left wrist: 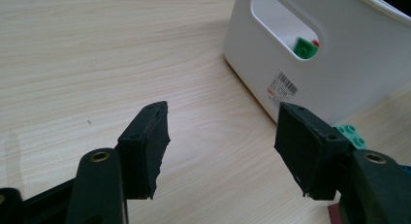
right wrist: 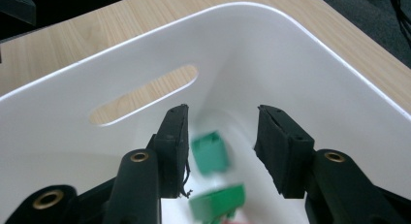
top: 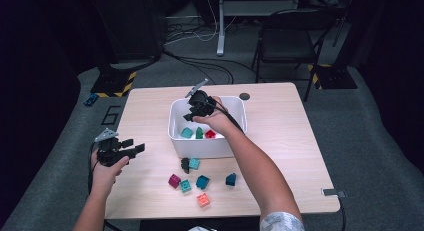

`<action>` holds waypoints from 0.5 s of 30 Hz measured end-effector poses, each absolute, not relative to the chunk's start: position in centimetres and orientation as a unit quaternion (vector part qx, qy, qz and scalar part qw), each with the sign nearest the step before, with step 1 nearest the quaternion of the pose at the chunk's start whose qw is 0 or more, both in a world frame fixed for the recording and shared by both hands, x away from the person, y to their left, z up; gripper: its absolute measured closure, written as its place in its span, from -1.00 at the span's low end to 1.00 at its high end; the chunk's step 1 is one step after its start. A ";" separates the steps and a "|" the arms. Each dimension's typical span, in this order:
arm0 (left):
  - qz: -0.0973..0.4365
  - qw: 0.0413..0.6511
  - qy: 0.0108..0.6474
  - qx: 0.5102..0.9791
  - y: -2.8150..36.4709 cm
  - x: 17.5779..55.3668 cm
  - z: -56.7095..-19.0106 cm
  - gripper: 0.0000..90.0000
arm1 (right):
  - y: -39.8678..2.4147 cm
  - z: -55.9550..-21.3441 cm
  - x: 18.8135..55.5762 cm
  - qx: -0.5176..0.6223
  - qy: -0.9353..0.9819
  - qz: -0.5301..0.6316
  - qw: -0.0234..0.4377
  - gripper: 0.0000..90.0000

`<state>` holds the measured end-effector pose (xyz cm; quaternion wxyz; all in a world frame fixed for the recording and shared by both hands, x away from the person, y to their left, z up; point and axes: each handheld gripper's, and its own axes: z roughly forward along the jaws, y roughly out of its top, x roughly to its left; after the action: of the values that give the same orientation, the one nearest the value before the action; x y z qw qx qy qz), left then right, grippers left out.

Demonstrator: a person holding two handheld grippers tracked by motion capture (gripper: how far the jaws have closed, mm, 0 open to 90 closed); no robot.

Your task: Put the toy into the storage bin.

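My right gripper [top: 196,111] hangs over the white bin [top: 205,147], held from above by a hand. In the right gripper view its jaws [right wrist: 222,136] stand apart inside the bin [right wrist: 291,64]. A blurred green block [right wrist: 210,152] is below and between them, touching neither pad, with another green block [right wrist: 218,202] lower down. On the bin floor lie a teal block [top: 186,133], a green block [top: 199,133] and a red block [top: 210,134]. My left gripper [top: 134,147] is open and empty over the table's left side, its jaws [left wrist: 223,141] pointing toward the bin [left wrist: 339,73].
Several loose blocks lie on the table in front of the bin: a teal and black pair [top: 190,164], magenta [top: 174,180], blue [top: 202,181], dark blue [top: 230,179] and orange [top: 203,199]. A teal block [left wrist: 353,136] sits just behind my left gripper's right jaw. A folding chair [top: 290,38] stands beyond the table.
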<state>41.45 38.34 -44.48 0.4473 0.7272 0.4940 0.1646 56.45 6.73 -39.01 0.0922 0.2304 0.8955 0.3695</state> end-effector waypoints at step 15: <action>0.166 0.444 0.492 0.730 38.0 41.5 -44.6 -0.19 | 4.1 -34.6 53.3 0.221 0.876 0.415 0.106 0.28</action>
<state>41.52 37.99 -44.57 0.4440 0.7300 0.4923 0.1662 53.31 4.13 -34.64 0.1064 0.2209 0.8761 0.4150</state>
